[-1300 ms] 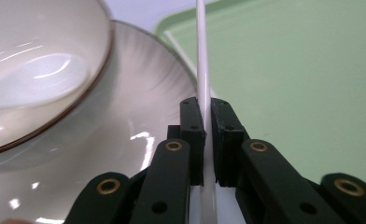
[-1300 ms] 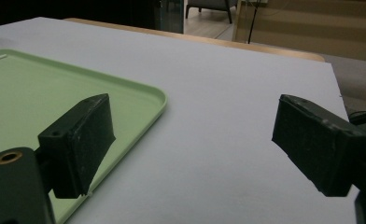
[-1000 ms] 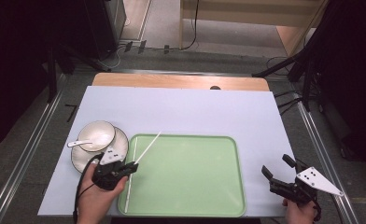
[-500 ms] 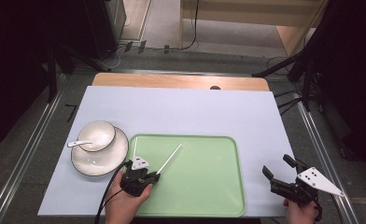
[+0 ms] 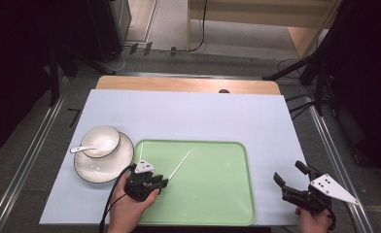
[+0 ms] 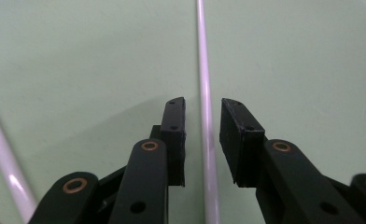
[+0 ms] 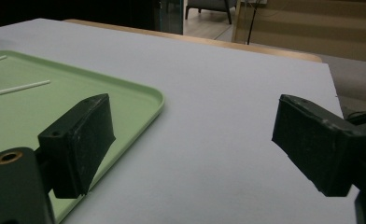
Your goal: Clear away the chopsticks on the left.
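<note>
A green tray lies at the front middle of the white table. On it rests a thin white chopstick, pointing away to the right. My left gripper sits low over the tray's left part, at the near end of that stick. In the left gripper view the chopstick runs between the jaws of the left gripper, which stand slightly apart from it on both sides, open. A second chopstick lies to the left, near the tray's left edge. My right gripper is wide open right of the tray, holding nothing.
A white bowl with a white spoon stands on a white plate just left of the tray. The right gripper view has the tray's corner at left and bare white table ahead. A wooden strip borders the far edge.
My left gripper has moved right from beside the plate onto the tray, bringing the chopstick along. Its jaws now stand apart around it. The right gripper has stayed put.
</note>
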